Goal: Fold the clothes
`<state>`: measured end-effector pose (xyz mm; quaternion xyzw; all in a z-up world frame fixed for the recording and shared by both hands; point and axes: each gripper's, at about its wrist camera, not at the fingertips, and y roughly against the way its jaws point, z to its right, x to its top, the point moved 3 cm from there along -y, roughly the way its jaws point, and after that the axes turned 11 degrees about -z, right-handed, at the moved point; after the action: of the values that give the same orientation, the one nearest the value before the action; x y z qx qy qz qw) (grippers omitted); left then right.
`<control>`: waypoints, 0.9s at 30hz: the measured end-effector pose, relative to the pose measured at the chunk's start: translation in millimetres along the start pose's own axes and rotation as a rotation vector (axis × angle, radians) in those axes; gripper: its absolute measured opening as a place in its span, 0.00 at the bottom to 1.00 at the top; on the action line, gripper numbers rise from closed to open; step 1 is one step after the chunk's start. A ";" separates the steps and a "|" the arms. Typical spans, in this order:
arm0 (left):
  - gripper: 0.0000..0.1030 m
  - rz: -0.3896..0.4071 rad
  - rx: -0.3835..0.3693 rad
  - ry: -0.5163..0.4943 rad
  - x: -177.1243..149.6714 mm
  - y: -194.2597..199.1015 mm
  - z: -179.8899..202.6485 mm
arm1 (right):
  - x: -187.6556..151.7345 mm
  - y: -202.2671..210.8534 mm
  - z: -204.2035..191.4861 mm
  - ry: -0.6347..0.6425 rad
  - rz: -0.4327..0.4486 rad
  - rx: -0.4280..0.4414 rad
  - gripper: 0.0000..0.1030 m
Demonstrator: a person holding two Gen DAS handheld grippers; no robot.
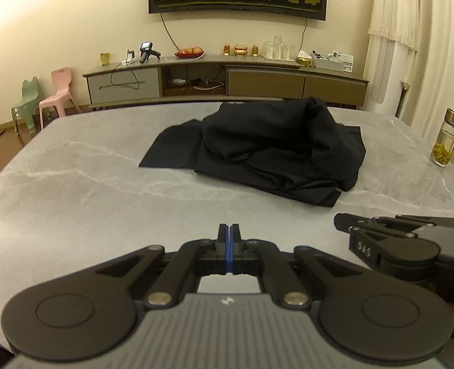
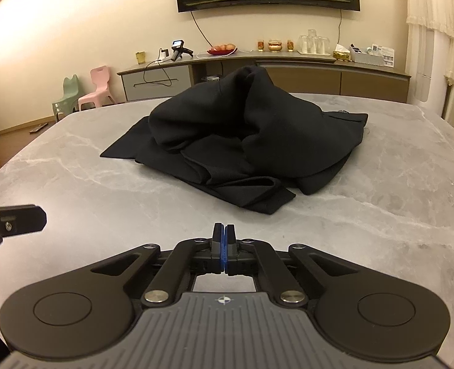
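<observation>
Both grippers are hovering level over the near edge of the grey marble table (image 1: 73, 178), side by side and pointing toward the far wall. The left gripper (image 1: 228, 230) is clenched on nothing, its blue pads pressed together; the right gripper (image 2: 223, 230) is clenched the same way. The black garment (image 2: 242, 141) is lying crumpled mid-table, well apart from both.

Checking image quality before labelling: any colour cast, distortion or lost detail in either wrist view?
Left wrist: warm yellow cast, fisheye bends the table edge, black corners. Right wrist: same cast; the black clothes lose fold detail in shadow. Both tongs look sharp.
</observation>
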<state>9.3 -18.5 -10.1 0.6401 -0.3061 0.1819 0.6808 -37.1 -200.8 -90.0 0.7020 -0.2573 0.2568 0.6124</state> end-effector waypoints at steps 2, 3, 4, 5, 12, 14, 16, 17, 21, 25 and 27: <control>0.00 0.011 -0.001 -0.004 4.6 5.4 -0.8 | 2.3 1.3 -2.2 -0.004 0.006 0.000 0.00; 0.00 0.016 -0.001 -0.004 6.8 7.2 -1.6 | 3.7 2.1 -3.2 -0.007 0.009 0.000 0.00; 0.00 0.021 -0.002 -0.002 8.8 8.8 -3.1 | 5.0 2.7 -4.9 -0.008 0.013 -0.005 0.00; 0.00 0.024 -0.009 -0.003 10.5 9.6 -4.5 | 5.1 3.0 -6.4 -0.008 0.014 -0.010 0.00; 0.29 -0.006 -0.042 -0.009 18.1 5.1 -8.6 | 4.4 9.2 -11.9 0.009 0.015 -0.092 0.16; 0.59 -0.005 -0.042 -0.025 19.8 6.0 -8.4 | 5.0 13.8 -10.5 0.002 0.014 -0.110 0.51; 0.68 0.009 -0.050 -0.038 23.0 9.7 -7.0 | 8.1 19.5 -14.2 0.021 0.011 -0.138 0.66; 0.71 0.008 -0.053 -0.044 27.2 11.1 -6.9 | 10.9 22.9 -17.8 0.040 0.007 -0.156 0.66; 0.81 0.030 -0.063 -0.020 48.0 20.1 -13.0 | 34.2 40.8 -35.5 0.112 0.027 -0.198 0.66; 0.87 0.042 -0.058 -0.031 65.9 30.5 -13.7 | 54.4 49.1 -38.4 0.141 0.058 -0.239 0.71; 0.88 0.044 -0.057 -0.040 74.1 35.5 -13.3 | 61.4 47.8 -35.9 0.142 0.049 -0.247 0.71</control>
<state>44.4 -12.1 65.1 0.6170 -0.3387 0.1752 0.6884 -25.9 -173.7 -9.4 0.5948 -0.2600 0.2873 0.7043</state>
